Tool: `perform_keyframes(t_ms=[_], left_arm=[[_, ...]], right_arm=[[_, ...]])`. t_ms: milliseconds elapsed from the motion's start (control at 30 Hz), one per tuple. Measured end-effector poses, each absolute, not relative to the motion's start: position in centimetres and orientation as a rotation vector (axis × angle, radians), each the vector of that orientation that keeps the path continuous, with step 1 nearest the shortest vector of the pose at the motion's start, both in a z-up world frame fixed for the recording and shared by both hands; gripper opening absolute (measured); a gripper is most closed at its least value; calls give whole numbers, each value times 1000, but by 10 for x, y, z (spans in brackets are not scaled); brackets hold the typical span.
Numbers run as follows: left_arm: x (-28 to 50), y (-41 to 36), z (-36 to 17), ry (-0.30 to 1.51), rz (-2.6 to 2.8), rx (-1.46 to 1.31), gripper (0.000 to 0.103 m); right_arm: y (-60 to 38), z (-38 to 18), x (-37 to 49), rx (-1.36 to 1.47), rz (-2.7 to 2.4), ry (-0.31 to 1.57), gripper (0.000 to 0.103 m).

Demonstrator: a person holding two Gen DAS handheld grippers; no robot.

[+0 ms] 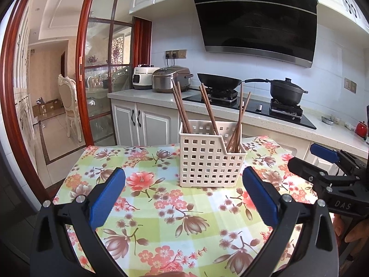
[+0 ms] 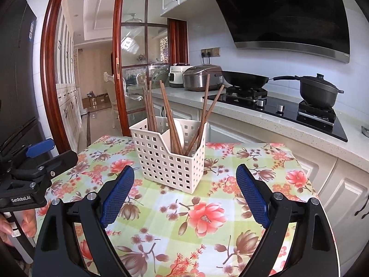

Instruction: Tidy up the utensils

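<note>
A white perforated plastic caddy [image 1: 211, 161] stands on the floral tablecloth [image 1: 166, 207], and it also shows in the right wrist view [image 2: 169, 159]. Several brown wooden chopsticks [image 1: 208, 108] lean upright in its compartments; they also show in the right wrist view [image 2: 169, 115]. A white spoon-like piece [image 2: 178, 130] sits inside. My left gripper [image 1: 183, 182] is open and empty, just in front of the caddy. My right gripper [image 2: 184, 180] is open and empty, also in front of the caddy. Each gripper shows at the edge of the other's view.
A kitchen counter [image 1: 265, 115] runs behind the table with a wok [image 1: 219, 80], a black pot [image 1: 287, 91], and two cookers [image 1: 170, 78]. A range hood [image 1: 256, 16] hangs above. A sliding glass door [image 1: 103, 69] is at the left.
</note>
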State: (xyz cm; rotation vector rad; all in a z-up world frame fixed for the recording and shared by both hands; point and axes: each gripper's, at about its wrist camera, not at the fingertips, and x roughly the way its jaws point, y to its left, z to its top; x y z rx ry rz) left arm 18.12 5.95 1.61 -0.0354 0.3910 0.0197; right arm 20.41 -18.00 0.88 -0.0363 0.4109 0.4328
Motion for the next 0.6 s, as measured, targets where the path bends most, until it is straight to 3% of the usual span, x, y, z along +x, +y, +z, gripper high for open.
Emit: perform_keyframes(t_ms=[600], left_arm=[[174,56,28,361,25,-34,98]], right_arm=[[-181,21,196,-40,428,396,85]])
